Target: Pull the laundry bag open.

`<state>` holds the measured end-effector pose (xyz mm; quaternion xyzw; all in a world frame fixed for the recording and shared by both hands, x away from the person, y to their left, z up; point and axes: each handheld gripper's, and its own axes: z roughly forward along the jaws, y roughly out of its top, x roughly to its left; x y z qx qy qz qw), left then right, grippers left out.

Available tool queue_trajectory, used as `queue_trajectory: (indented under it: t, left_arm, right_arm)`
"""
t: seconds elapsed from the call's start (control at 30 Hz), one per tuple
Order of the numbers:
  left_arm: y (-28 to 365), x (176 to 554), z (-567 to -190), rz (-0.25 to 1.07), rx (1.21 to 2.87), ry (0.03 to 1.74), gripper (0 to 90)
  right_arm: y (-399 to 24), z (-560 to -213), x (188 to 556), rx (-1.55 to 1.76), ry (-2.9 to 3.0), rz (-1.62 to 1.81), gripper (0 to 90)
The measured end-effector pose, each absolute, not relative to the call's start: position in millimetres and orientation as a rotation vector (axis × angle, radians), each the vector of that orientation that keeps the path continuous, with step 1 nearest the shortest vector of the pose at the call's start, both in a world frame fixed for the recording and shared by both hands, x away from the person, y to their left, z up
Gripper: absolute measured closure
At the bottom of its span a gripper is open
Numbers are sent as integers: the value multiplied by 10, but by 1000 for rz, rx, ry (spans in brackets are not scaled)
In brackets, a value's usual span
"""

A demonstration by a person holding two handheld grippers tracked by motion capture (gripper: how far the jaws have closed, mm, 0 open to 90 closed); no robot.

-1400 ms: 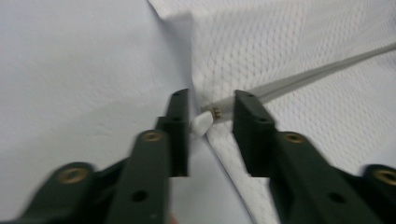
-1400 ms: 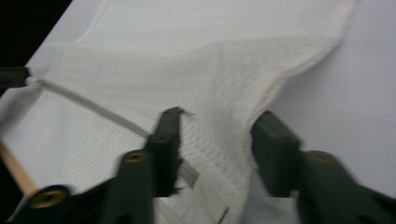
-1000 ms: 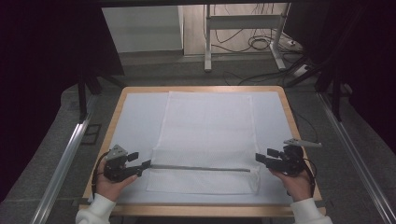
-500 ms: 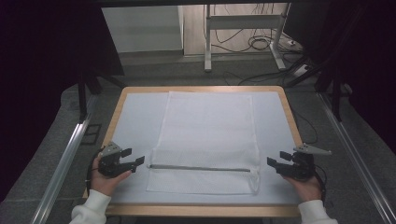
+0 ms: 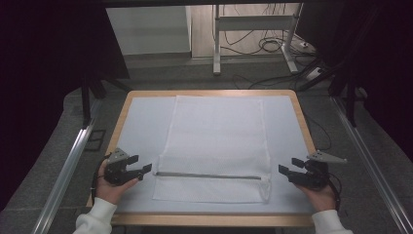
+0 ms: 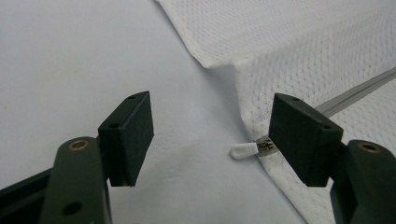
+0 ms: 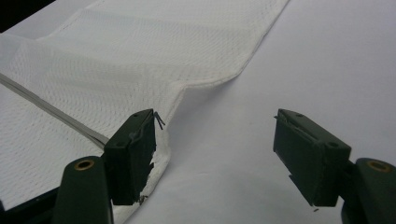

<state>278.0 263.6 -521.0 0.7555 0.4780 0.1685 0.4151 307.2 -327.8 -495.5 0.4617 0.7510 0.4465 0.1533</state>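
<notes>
Mesh fabric, a white zippered laundry bag (image 5: 216,146), lay flat down the middle of the table (image 5: 292,146), its far edge near the table's back rim and its near edge close to the person's side. A grey zipper (image 5: 209,175) ran straight across the bag's near part, from one side seam to the other. That even, spread-out lie suggested the bag was placed so both ends of the zipper could be reached at once.

Each hand held its tool just outside one end of that line. The left gripper (image 5: 145,168) sat off the bag's left edge with its jaws spread wide and nothing between them; in the left gripper view the white zipper pull (image 6: 243,150) lay on the bare table just beside the right-hand pad (image 6: 299,135), apart from it rather than pinched. The right gripper (image 5: 285,170) sat off the bag's right edge, jaws likewise wide apart and empty; in the right gripper view the bag's side seam and the zipper's far end ran beside and under one pad (image 7: 133,154), without being clamped.

Both tools pointed inward along the zipper, probably so one could hold the fabric's end while the other worked the pull.
</notes>
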Motion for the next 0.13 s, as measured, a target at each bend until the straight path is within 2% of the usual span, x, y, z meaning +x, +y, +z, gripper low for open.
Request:
queue_trajectory:
  t: [0.13]
  left_arm:
    - [2609,2783,-5219,427,1911,1193,306]
  right_arm:
    - [-3278,-4942,3053,1300,2145,1294,288]
